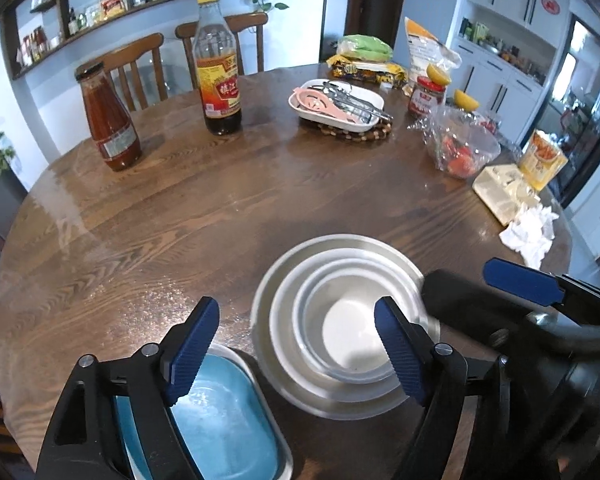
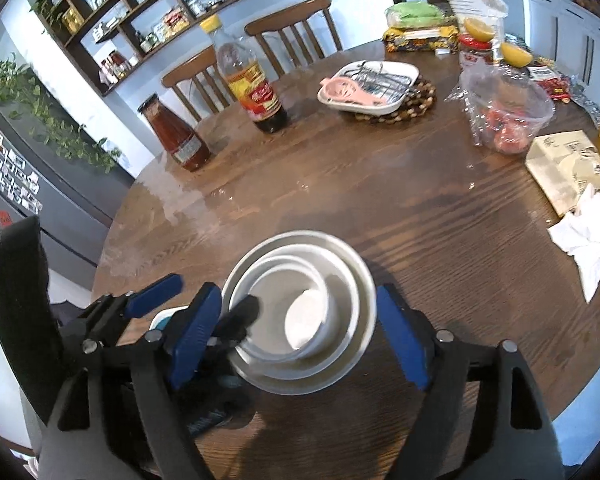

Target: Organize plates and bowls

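Both grippers are hanging above the near edge of the round dark-wood table (image 1: pixel 260 184), jaws standing wide w/ nothing between the pads. The left gripper (image 1: pixel 296 354) is sitting over the gap between the two dish groups; its blue ribbed pads aren't touching anything. The right gripper (image 2: pixel 298 330) is straddling the stack from above, also gripping nothing.

The nested stack of white round bowls on a wide pale plate (image 1: pixel 340 320) is resting on the table nr the front edge, smallest bowl innermost, the set looking slightly off-centre towards one side. Just beside it, to its left, the blue rectangular dish in a metal tray (image 1: pixel 228 420) is lying partly under the left gripper.

Judgement: the stack looks placed, so the step in hand is prob. clearing away from it. To do it well: be lifting straight up before moving sideways, keeping pads clear of the rims so the loose bowls aren't getting nudged; watch the two grippers, they're close together. If the blue dish is next, approach its long rim squarely, w/ jaws staying wide.
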{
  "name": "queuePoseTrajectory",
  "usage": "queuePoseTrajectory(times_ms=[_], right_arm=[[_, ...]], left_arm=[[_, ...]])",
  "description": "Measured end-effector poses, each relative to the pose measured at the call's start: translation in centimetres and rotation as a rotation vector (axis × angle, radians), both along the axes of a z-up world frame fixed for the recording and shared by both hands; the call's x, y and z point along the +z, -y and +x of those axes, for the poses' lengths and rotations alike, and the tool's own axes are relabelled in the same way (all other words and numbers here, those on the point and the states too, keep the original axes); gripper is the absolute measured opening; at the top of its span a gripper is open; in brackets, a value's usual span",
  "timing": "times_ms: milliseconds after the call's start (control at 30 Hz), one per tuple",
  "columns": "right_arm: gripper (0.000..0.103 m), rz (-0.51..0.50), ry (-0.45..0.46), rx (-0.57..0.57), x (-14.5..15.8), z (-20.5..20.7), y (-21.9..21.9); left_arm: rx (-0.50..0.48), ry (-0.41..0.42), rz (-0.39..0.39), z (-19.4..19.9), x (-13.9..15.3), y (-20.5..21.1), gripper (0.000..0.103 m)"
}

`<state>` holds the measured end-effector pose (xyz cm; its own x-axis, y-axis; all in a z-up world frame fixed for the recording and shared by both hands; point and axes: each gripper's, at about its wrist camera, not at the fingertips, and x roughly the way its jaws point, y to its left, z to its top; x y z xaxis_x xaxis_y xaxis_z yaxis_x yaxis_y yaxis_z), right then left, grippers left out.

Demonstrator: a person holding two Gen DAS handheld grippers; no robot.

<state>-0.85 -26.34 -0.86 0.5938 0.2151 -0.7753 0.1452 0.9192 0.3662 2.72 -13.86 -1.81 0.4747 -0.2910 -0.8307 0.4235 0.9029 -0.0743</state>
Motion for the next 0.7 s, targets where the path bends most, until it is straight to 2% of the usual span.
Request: queuePoseTrajectory(times_ms=[67, 133, 200, 333, 400, 500, 567, 700], right_arm=[[0.084, 0.003, 0.005, -0.024, 0.3, -0.3, 0.7], [0.093, 0.003, 0.001, -0.058, 0.4, -0.5, 1.7], [0.098, 0.0, -0.01, -0.092, 0.2, -0.9, 2.7], [0.098, 0.046, -0.074, -0.137, -1.2, -1.2, 4.6], [0.098, 0.048, -0.128, -0.148, -2.1, -1.2, 4.8], [0.098, 0.085, -0.156, -0.143, -3.4, -1.1, 5.1], [0.098, 0.075, -0.17, -0.16, -4.0, -1.0, 5.3], [0.098, 0.084, -0.189, -0.165, -4.9, -0.8, 5.6]], left_arm=[[-0.001, -0.045, -0.02, 0.8, 0.1, -1.0, 0.081], [0.009, -0.089, -0.031, 1.9, 0.2, -2.2, 0.083], [0.043, -0.138, -0.016, 3.4, -0.3, -3.7, 0.093], [0.086, -0.211, -0.03, 5.1, -1.2, -5.6, 0.093], [0.072, -0.249, -0.009, 5.5, -1.8, -5.7, 0.093], [0.049, -0.256, 0.061, 5.8, -2.5, -4.9, 0.093], [0.046, -0.265, 0.085, 6.0, -2.9, -4.5, 0.093], [0.032, -0.292, 0.074, 6.5, -3.5, -4.3, 0.093]])
